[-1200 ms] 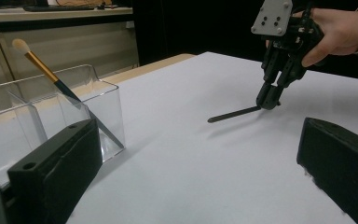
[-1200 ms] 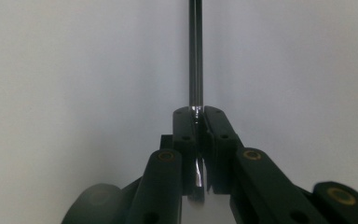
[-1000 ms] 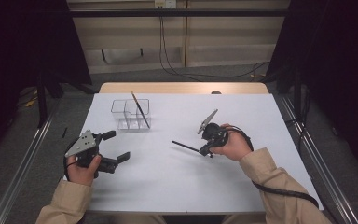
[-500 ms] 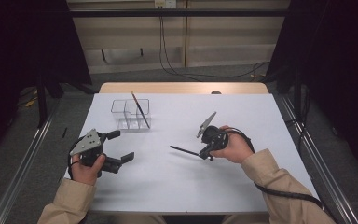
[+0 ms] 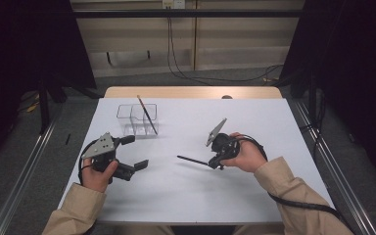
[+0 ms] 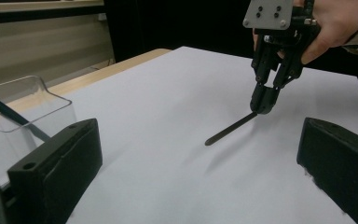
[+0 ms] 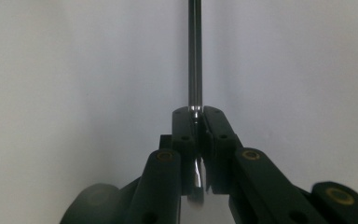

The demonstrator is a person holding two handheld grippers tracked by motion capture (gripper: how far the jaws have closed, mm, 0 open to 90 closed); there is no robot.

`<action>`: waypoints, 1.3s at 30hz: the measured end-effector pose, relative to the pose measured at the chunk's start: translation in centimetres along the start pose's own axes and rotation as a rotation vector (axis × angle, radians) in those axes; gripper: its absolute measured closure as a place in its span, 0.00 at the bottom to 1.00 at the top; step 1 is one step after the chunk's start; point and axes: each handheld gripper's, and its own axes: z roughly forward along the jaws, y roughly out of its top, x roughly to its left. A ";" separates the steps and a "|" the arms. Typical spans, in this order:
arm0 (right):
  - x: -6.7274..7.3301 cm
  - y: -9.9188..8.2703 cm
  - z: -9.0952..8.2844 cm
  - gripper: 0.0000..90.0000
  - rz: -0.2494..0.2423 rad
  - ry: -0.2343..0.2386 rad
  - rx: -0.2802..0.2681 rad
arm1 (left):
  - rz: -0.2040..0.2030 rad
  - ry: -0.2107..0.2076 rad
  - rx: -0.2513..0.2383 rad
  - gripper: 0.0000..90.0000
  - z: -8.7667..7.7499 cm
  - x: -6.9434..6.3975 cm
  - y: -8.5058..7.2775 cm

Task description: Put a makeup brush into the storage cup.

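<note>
Black pen (image 5: 192, 159) clenched in right claw (image 5: 215, 163), left claw (image 5: 133, 152) spread wide, holding nothing

1. The counter (image 5: 274, 196) lies bare across its whole near half and far right side, so a hand can pass freely there.
2. A clear divided box (image 5: 137, 120) with a slanting brush (image 5: 147, 115) stands at the far left, blocking that corner.
3. The right claw (image 5: 210, 164) holds a thin dark rod (image 5: 192, 159) jutting left over the middle.
4. An open lane lies between the rod's tip and the left claw (image 5: 133, 152).
</note>
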 end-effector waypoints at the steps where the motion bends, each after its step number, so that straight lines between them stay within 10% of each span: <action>1: 0.0 0.0 0.0 0.94 0.000 0.003 -0.001 | 0.002 -0.002 0.006 0.00 0.1 0.0 0.1; 39: 1.0 0.8 -0.2 0.94 -0.058 0.028 -0.002 | 0.027 -0.134 0.100 0.00 5.3 -0.9 2.4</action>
